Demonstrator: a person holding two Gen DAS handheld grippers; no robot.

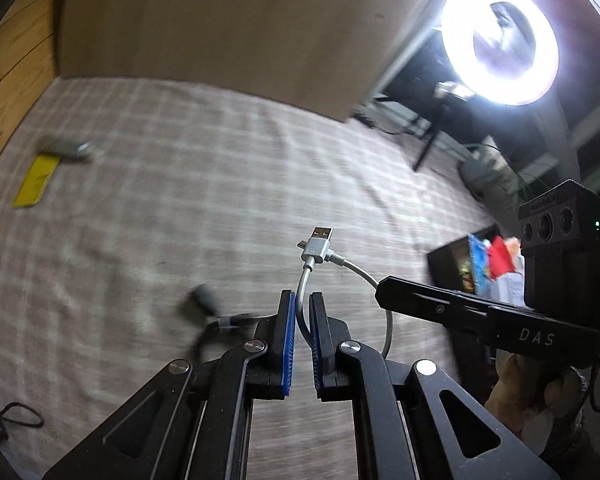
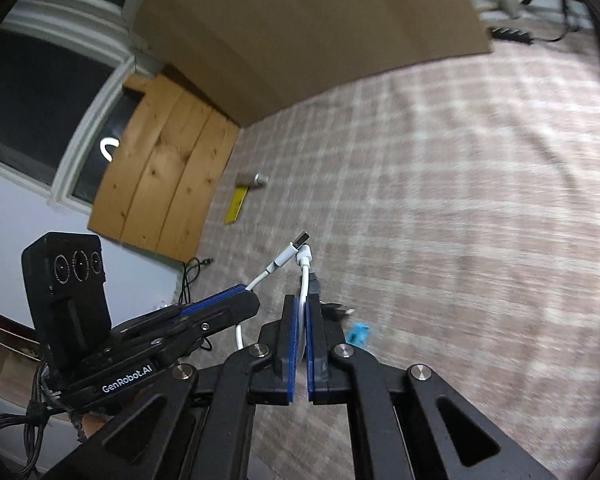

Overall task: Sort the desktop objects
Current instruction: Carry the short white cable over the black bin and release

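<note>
A white cable (image 1: pixel 342 264) hangs looped above the checked cloth (image 1: pixel 180 160), both plugs up. The left gripper (image 1: pixel 303 308) is clamped on one strand; the right gripper (image 2: pixel 303 308), at its 3 o'clock, pinches the other. A yellow card (image 1: pixel 36 180) and a grey stick (image 1: pixel 66 148) lie at 10 o'clock, with a cardboard box (image 1: pixel 220 20) at 12.

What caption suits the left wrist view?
Left tongs pinch a short white USB cable above a checked tablecloth.
</note>
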